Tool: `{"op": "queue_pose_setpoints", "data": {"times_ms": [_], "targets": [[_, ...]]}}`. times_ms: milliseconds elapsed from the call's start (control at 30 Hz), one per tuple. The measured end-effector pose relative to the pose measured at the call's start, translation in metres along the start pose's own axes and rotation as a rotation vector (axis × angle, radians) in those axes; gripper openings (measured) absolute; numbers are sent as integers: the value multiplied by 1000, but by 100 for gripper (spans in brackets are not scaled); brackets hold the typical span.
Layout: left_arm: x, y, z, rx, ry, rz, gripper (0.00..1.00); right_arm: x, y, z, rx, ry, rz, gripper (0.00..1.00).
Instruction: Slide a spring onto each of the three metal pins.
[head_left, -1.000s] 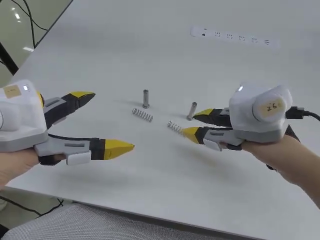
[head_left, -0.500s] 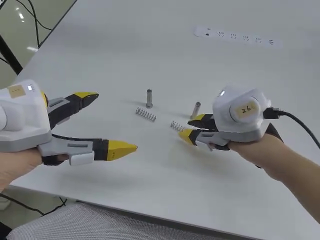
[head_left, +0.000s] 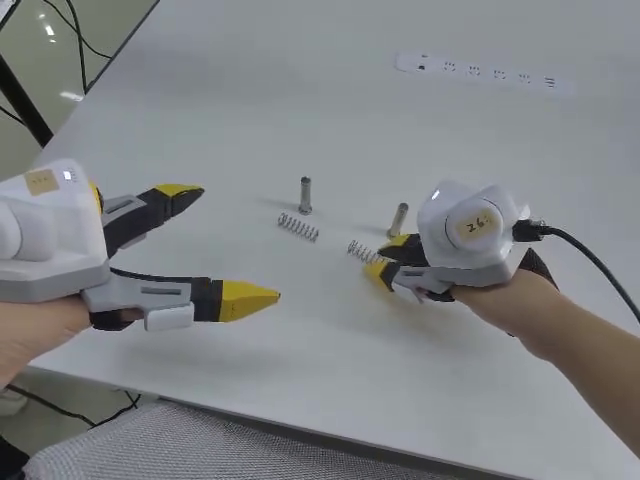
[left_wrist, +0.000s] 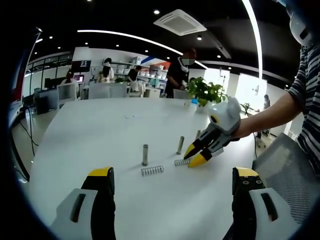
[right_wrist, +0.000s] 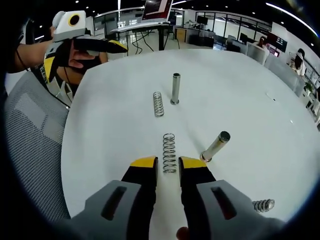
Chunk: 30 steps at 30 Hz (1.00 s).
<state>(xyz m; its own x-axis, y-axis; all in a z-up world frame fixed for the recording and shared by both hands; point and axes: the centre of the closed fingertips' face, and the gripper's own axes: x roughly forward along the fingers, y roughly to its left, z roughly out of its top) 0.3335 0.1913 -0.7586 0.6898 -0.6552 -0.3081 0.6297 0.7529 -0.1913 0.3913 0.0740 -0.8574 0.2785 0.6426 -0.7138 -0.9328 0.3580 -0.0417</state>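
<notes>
The right hand-held gripper (right_wrist: 169, 167), jaws narrowly parted and empty, straddled the near end of a spring (right_wrist: 169, 147) lying on the surface (right_wrist: 115, 130) beside a pin (right_wrist: 215, 146), probably lining up a grasp. The left hand-held gripper (head_left: 228, 243) hung wide open, empty.

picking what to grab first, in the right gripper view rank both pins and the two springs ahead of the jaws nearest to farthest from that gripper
1. Nearer spring, its end between the jaw tips.
2. Nearer pin, just right.
3. Farther spring, ahead, slightly left.
4. Farther pin, just beyond it.
</notes>
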Motion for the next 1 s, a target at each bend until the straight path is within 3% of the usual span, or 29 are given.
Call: {"op": "queue_pose_setpoints", "data": {"times_ms": [533,1000], "targets": [[-2,-4,-4,-2,9,-9,97,-1,6,0,-19,4,17,13],[11,-19,-2,14,21,-64,96,-37,6,7,-78,-36,27,13]]}}
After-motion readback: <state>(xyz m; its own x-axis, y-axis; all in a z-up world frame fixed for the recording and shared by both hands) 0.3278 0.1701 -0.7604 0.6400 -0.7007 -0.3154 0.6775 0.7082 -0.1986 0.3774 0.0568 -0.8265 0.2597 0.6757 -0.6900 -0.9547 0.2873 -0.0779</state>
